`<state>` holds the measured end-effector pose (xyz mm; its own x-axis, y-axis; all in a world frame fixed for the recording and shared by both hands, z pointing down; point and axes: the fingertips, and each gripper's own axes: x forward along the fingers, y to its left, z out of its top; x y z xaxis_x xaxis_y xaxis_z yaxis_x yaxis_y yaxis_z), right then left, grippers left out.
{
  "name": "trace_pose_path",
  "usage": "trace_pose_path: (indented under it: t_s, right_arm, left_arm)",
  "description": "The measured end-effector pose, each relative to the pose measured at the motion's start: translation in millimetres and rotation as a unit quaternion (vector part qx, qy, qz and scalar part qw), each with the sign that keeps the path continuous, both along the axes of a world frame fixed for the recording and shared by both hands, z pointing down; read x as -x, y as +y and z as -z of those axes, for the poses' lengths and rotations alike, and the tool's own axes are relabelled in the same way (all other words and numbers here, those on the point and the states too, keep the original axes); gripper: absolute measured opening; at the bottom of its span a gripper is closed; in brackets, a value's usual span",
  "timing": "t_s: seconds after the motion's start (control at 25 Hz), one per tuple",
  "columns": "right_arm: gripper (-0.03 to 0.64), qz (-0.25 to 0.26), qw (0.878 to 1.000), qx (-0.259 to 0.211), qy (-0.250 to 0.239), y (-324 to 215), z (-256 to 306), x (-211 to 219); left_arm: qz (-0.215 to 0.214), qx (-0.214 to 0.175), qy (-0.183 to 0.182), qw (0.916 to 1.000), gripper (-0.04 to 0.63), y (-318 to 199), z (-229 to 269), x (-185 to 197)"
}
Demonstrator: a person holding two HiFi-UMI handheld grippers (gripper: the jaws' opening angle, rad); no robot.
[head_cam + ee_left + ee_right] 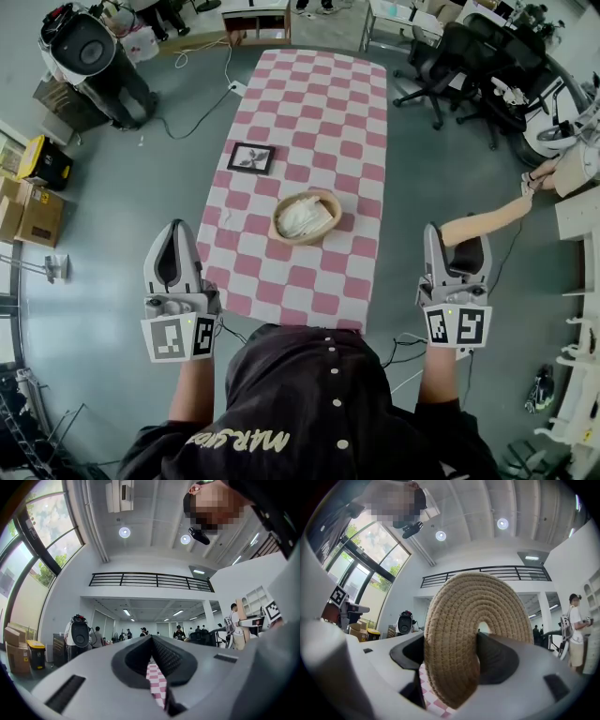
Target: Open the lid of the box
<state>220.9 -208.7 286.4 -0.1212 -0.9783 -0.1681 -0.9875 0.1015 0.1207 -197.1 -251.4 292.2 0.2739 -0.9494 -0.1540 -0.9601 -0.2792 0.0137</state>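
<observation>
The box is a round woven basket (278,229) on the pink-checked table (319,103); it stands uncovered, with crumpled white material inside. Its flat coiled-rope lid (459,620) is clamped upright between my right gripper's (452,652) jaws, held off the table's right side, away from the basket. In the head view my right gripper (457,246) hangs over the floor beside the table's near right corner. My left gripper (173,236) is over the floor at the table's near left, jaws pressed together with nothing in them; the left gripper (152,640) looks level along the cloth.
A small black-framed picture (251,157) lies on the table beyond the basket. Office chairs (450,66) stand at the far right, a large black machine (84,52) and cardboard boxes (28,211) at the left. Cables trail across the grey floor. A person sits at the right edge.
</observation>
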Motion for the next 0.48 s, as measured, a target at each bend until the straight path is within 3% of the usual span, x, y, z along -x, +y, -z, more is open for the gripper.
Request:
trace_pose_path:
  t_s: [0.48]
  right_arm:
    - [0.319,0.011,1.0,0.006,0.003,-13,-5,9]
  left_arm:
    - [0.01,-0.001,0.004,0.9999,0.009,-4,-2,7]
